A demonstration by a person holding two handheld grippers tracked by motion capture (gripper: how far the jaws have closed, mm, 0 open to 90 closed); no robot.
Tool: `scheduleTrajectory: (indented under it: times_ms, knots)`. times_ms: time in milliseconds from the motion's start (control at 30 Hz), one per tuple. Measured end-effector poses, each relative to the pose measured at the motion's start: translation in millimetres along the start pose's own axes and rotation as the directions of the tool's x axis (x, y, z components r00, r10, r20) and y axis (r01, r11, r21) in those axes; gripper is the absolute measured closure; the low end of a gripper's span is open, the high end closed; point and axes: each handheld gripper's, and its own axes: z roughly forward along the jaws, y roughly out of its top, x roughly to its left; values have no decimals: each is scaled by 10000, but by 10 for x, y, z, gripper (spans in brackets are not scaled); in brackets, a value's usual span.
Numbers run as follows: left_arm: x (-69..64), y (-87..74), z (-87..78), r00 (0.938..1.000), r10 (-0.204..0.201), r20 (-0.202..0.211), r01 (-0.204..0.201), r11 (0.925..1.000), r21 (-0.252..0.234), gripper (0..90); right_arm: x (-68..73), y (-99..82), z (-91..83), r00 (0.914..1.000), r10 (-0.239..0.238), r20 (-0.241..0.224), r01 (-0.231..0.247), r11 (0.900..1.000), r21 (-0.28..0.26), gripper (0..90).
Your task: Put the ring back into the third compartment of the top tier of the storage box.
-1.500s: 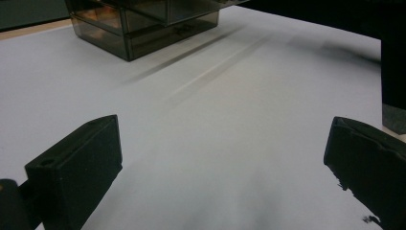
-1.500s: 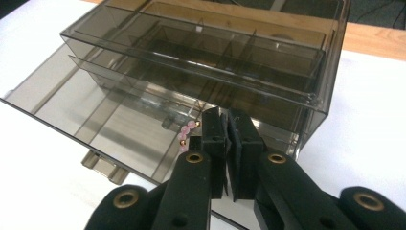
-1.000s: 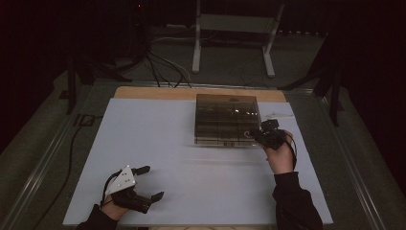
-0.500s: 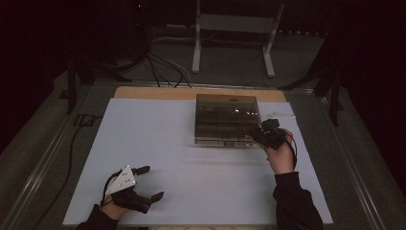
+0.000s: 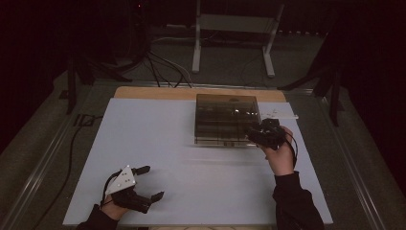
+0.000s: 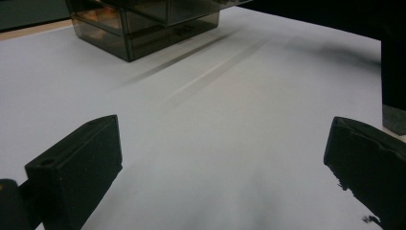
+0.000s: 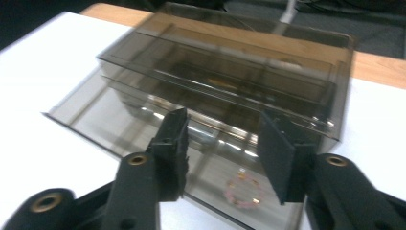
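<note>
Smoky see-through plastic box [image 5: 226, 120] w/ a pulled-out drawer [image 7: 143, 124]; right tool [image 7: 222, 143] at its near right corner.
Pink bead bracelet [image 7: 244, 190] lies in the drawer, just under the right tool, whose jaws have just been opening & now stand about half apart w/ nothing between them. Looks like the drop-off step is done; next move prob. needs pushing the drawer shut. Left tool [image 5: 146, 184] rests on the tabletop [image 5: 158, 139], well left of the box, jaws wide, holding nothing.
</note>
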Motion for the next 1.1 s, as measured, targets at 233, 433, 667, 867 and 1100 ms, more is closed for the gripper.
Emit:
scheduleTrajectory:
  times_ms: [233, 433, 667, 867, 1100]
  knots:
    - [1, 0, 0, 10000, -15, 2, 15, 10000, -5, 6, 126, 39, -73, 9936, -357, -1071, 293, 9977, -609, 390]
    - [1, 0, 1, 10000, -17, 4, 17, 10000, -6, 6, 232, 66, -121, 9874, -677, -1432, 568, 9952, -792, 336]
    - [3, 1, 3, 10000, -19, -1, 19, 10000, -13, 6, 290, 58, -135, 9774, -975, -1875, 815, 9925, -917, 136]
    - [7, 1, 3, 10000, -13, 10, 13, 10000, -13, 6, 330, 42, -130, 9601, -1327, -2463, 1128, 9892, -933, 23]
    - [11, 0, 1, 10000, -21, 14, 21, 10000, -19, 6, 374, 23, -102, 9539, -1571, -2557, 1401, 9866, -837, 23]
